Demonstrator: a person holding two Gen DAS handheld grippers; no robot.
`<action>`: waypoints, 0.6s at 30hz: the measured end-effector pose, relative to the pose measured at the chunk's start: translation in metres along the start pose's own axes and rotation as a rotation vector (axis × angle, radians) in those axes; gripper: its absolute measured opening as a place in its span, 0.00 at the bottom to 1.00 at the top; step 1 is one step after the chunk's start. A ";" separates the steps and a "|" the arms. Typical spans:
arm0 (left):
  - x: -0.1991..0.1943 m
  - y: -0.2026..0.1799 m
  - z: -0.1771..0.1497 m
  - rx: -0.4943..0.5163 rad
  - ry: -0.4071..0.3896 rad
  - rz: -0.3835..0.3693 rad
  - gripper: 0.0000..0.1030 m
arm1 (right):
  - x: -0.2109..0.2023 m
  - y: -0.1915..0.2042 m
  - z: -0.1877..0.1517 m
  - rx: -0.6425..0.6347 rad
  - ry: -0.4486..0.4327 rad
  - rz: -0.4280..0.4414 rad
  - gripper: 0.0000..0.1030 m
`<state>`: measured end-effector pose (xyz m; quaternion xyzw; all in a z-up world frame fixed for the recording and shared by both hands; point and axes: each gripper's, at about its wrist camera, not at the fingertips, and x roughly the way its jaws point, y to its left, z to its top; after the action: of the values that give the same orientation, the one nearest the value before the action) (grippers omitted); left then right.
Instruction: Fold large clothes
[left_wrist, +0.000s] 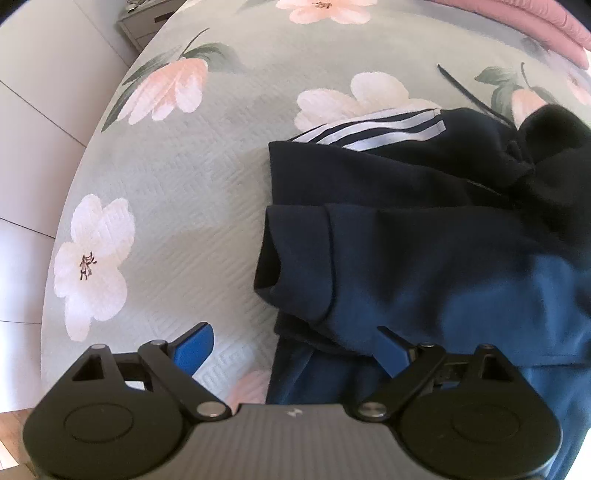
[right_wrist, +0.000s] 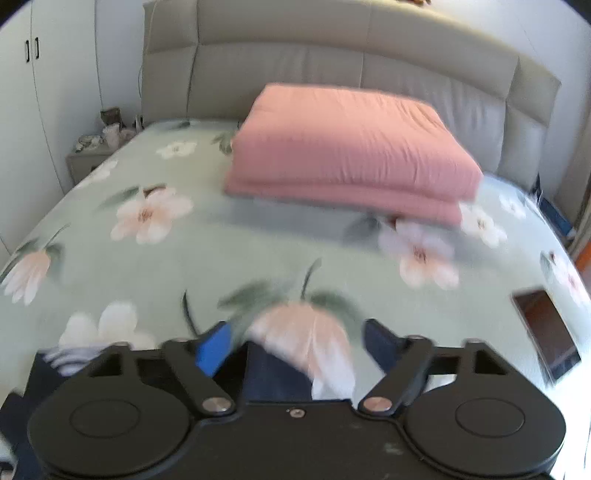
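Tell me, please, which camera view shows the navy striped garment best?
The left wrist view: the navy garment lies folded on the bedspread, its white stripes and a cuff clear. The right wrist view catches only blurred slivers of it at the bottom edge.

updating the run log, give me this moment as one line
left gripper: open, over navy garment edge | right gripper: open, holds nothing | garment: folded on floral bedspread

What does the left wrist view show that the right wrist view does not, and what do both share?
Only the left wrist view shows the navy garment's white stripes clearly and its folded cuff. Only the right wrist view shows the pink folded quilt, the headboard and a phone. Both share the floral bedspread and navy fabric beneath open fingers.
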<state>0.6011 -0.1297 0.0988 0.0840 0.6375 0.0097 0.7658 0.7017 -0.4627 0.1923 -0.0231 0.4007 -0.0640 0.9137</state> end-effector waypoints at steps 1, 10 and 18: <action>0.000 -0.002 0.001 0.001 -0.002 -0.001 0.91 | 0.020 0.004 0.007 -0.038 0.054 0.028 0.99; 0.000 -0.013 -0.007 0.036 -0.004 0.010 0.91 | 0.165 0.024 -0.038 -0.146 0.629 0.012 0.83; -0.011 -0.003 -0.008 0.013 -0.025 0.011 0.91 | 0.059 -0.007 0.003 0.008 0.058 0.004 0.08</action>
<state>0.5910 -0.1334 0.1080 0.0927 0.6273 0.0085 0.7732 0.7429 -0.4775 0.1514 -0.0168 0.4269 -0.0644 0.9019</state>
